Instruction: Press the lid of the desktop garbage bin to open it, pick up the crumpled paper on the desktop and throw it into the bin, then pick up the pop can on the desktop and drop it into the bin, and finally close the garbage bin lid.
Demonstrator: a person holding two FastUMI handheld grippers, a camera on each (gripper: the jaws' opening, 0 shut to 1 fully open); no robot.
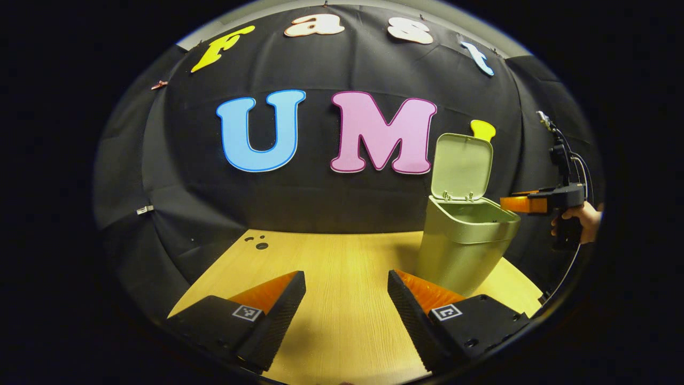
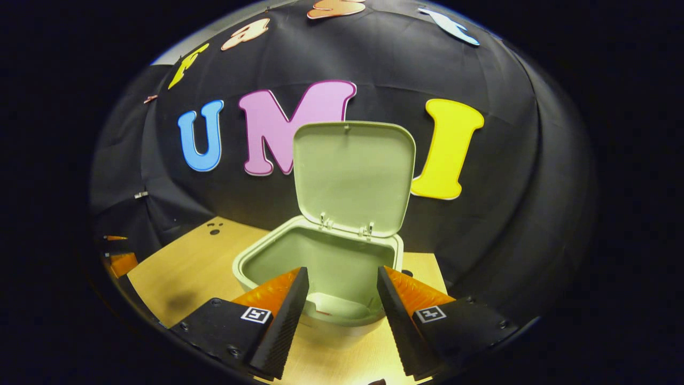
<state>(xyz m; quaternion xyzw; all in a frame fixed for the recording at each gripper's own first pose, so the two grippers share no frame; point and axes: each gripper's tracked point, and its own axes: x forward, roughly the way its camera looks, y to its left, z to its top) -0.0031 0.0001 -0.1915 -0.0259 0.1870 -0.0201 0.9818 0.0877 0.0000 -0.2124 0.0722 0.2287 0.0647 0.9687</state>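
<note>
The left gripper (image 1: 346, 305) is held open and empty over the table (image 1: 331, 256) near its front edge, apparently kept clear. To its right, the bin (image 2: 320, 267) stands toward the table's right edge, its lid (image 2: 354, 174) raised upright. The right gripper (image 2: 342, 299) is poised open above the bin's mouth, nothing obstructing it.

Bin (image 2: 320, 262) on table (image 2: 181, 272), lid (image 2: 352, 174) upright behind.

Both views share the bin (image 1: 465, 235).
</note>
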